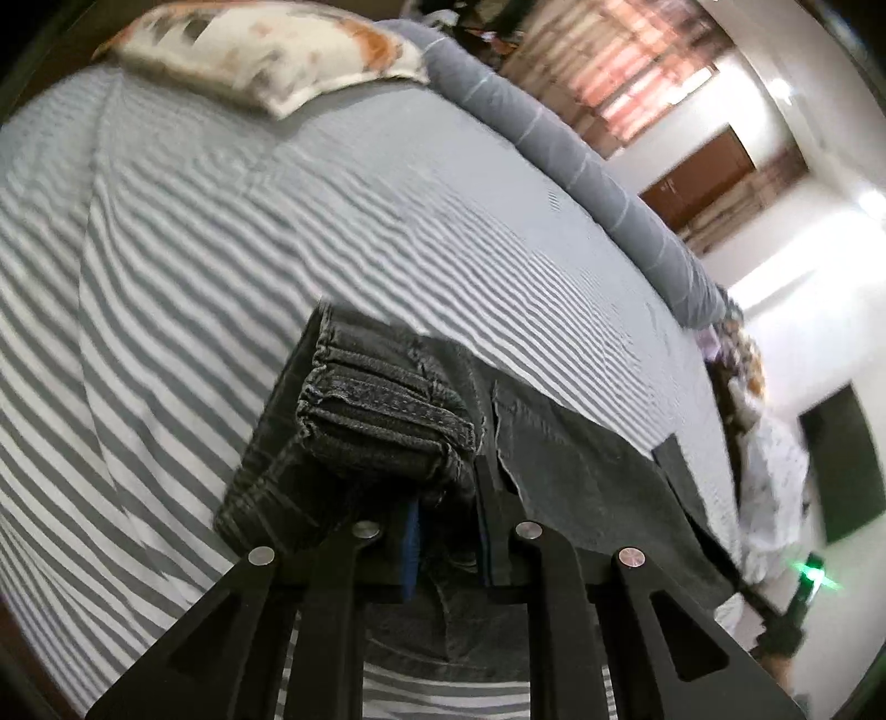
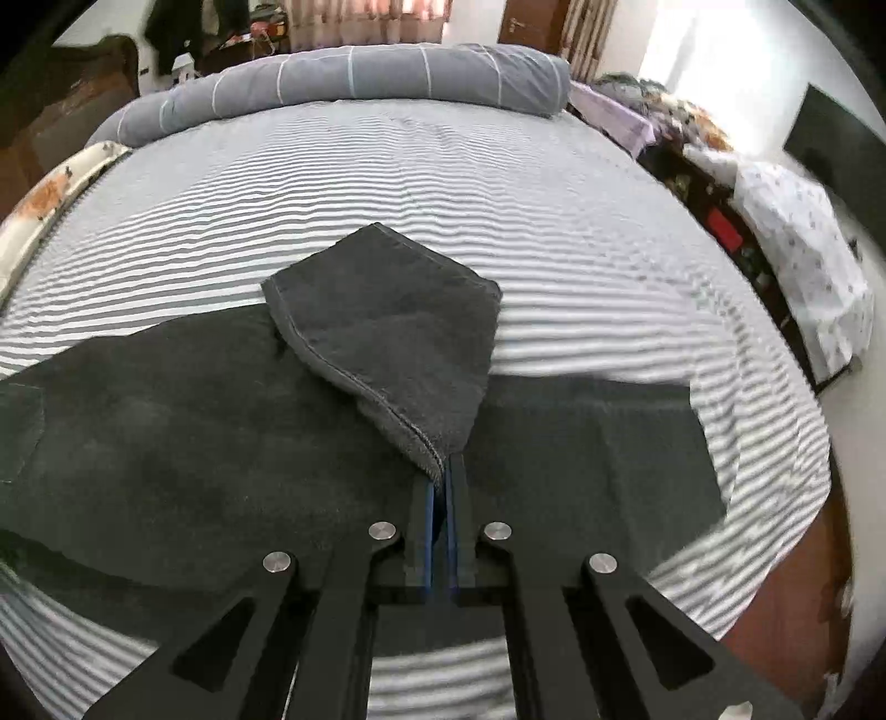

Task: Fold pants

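Note:
Dark grey denim pants (image 2: 194, 421) lie spread across a striped bed sheet (image 2: 498, 183). My left gripper (image 1: 448, 498) is shut on the bunched waistband (image 1: 382, 421) of the pants, lifted a little off the sheet (image 1: 221, 221). The rest of the pants (image 1: 598, 487) runs off to the right. My right gripper (image 2: 441, 476) is shut on the hem of a pant leg (image 2: 387, 321), which stands up folded over the fingers. The other gripper's green light (image 1: 811, 579) shows at the far right of the left wrist view.
A patterned pillow (image 1: 266, 50) lies at the head of the bed. A rolled grey blanket (image 2: 354, 77) runs along the far edge. Piled clothes and a white cloth (image 2: 803, 243) sit to the right of the bed. The bed's brown edge (image 2: 786, 598) is at the lower right.

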A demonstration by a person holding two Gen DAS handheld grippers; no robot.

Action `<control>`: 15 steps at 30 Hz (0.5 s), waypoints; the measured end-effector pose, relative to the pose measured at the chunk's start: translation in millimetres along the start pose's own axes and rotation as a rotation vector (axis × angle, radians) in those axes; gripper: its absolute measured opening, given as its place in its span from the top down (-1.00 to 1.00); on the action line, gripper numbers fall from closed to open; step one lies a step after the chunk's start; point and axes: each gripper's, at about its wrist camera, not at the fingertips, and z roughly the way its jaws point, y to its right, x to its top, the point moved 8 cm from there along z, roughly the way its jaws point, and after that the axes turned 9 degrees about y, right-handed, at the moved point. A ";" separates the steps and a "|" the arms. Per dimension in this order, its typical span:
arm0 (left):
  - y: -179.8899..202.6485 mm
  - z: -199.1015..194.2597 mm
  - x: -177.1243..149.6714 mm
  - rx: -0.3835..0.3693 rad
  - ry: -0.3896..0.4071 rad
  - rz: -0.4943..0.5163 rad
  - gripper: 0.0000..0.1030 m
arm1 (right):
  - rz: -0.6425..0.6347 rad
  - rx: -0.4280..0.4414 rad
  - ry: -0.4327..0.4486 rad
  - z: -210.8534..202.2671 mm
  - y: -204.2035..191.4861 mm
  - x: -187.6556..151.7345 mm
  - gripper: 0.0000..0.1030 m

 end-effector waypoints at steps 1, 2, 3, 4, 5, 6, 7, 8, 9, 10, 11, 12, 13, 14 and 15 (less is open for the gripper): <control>1.6 -2.8 0.8 -0.003 -0.010 0.025 0.69 | 0.013 0.002 -0.006 -2.8 1.2 -4.9 0.97; 0.4 -4.0 0.0 -0.003 -0.016 0.037 0.69 | 0.022 0.005 -0.013 -5.7 2.5 -11.0 0.97; -0.6 -4.8 -1.3 -0.001 -0.027 0.057 0.69 | 0.031 0.007 -0.018 -8.4 3.5 -17.2 0.97; -2.9 -5.0 -4.3 0.006 -0.045 0.082 0.69 | 0.038 0.009 -0.024 -10.1 5.0 -23.8 0.97; -5.8 -4.3 -7.5 0.013 -0.059 0.101 0.68 | 0.043 0.008 -0.031 -11.7 5.7 -30.4 0.97; -10.0 -3.0 -11.9 0.021 -0.080 0.116 0.68 | 0.048 0.009 -0.037 -12.6 6.2 -37.7 0.97; -14.5 0.5 -18.0 0.030 -0.108 0.130 0.68 | 0.053 0.010 -0.043 -12.8 7.3 -43.5 0.96; -17.4 3.5 -23.2 0.042 -0.125 0.142 0.68 | 0.060 0.012 -0.055 -11.4 8.3 -49.4 0.97; -22.4 7.9 -29.5 0.062 -0.144 0.154 0.68 | 0.070 0.017 -0.068 -9.9 8.0 -55.5 0.97; -29.7 15.4 -37.7 0.088 -0.173 0.169 0.68 | 0.084 0.020 -0.078 -8.2 8.8 -60.1 0.97; -33.9 21.0 -44.3 0.107 -0.191 0.171 0.68 | 0.090 0.020 -0.084 -7.5 9.5 -62.9 0.97; -37.4 24.1 -48.1 0.118 -0.203 0.169 0.68 | 0.091 0.018 -0.090 -6.7 9.3 -66.2 0.97; -40.8 27.4 -51.7 0.127 -0.208 0.166 0.68 | 0.092 0.019 -0.090 -6.6 9.8 -67.6 0.97; -40.4 26.9 -52.0 0.126 -0.203 0.161 0.68 | 0.094 0.019 -0.083 -9.1 10.9 -67.0 0.97; -39.0 24.9 -51.0 0.120 -0.197 0.154 0.68 | 0.096 0.015 -0.077 -11.4 12.7 -66.1 0.97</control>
